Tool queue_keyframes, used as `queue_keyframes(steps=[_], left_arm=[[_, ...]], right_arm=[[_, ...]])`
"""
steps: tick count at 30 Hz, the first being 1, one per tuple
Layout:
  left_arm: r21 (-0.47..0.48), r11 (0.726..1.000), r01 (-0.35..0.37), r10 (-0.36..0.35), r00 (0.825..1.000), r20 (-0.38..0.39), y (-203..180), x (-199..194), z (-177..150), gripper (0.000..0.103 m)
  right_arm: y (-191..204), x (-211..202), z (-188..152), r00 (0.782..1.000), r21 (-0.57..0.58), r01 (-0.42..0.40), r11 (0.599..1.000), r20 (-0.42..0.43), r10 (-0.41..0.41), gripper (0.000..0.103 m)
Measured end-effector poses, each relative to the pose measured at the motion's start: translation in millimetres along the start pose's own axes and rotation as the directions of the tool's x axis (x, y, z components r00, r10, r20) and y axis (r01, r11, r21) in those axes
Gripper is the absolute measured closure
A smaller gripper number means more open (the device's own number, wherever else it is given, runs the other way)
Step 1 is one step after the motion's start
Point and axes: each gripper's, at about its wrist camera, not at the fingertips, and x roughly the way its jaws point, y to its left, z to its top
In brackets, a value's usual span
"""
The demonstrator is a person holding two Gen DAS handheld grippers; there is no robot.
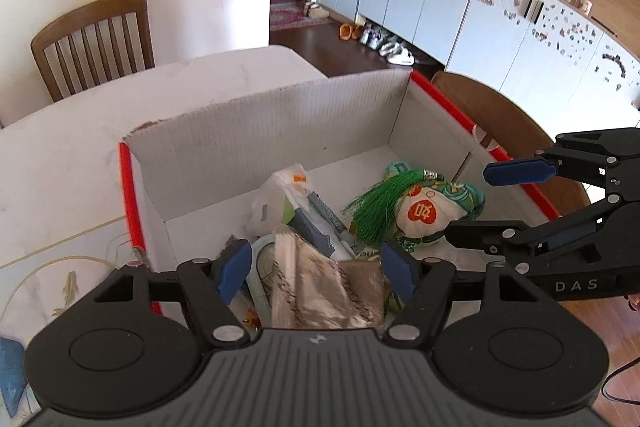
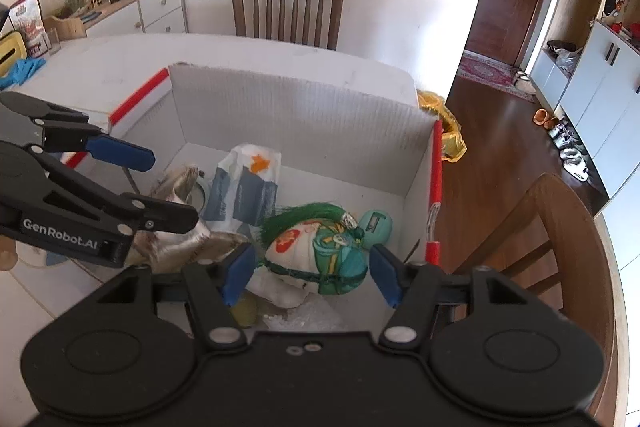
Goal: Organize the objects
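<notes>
Both grippers, left gripper (image 1: 316, 277) and right gripper (image 2: 308, 273), hang spread and empty above the box (image 1: 260, 131).

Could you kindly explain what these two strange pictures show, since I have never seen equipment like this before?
There is no robot here: a person holds a hand-held two-finger gripper in each hand, and each carries a wide-angle camera that looks along its fingers. One picture comes from the left gripper, the other from the right gripper; each also sees the other gripper from the side. Both hang above an open white cardboard box with red edges, which stands on a pale table. In the box lie a stuffed cloth charm with a green tassel, a crumpled brownish wrapper, a white plastic packet and a small teal object. Both grippers are open and hold nothing.
</notes>
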Motion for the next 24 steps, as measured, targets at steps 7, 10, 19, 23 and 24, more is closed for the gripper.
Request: queue_keyframes(steps=[7,10,19,23,24], left_arm=[[0.003,1.000,0.013,-0.013,0.997,0.072,2,-34,-2,0.028],[0.006,1.000,0.017,-0.018,0.994,0.107,3,-50,-4,0.027],[0.013,0.999,0.043,-0.045,0.980,0.193,9,-92,-12,0.021],[0.018,0.998,0.055,-0.058,0.973,0.225,14,-108,-19,0.017],[0.016,0.998,0.061,-0.063,0.971,0.232,15,-111,-20,0.017]], right_arm=[[8,-31,3,0.997,0.019,0.007,1.000,0.079,-0.008,0.039],[12,-43,5,0.994,0.049,0.003,0.999,0.107,-0.008,0.037],[30,-73,4,0.984,0.124,0.005,0.992,0.177,-0.027,0.033],[38,-84,0,0.979,0.152,0.000,0.988,0.199,-0.031,0.030],[39,-87,-1,0.978,0.159,-0.001,0.987,0.204,-0.031,0.028]])
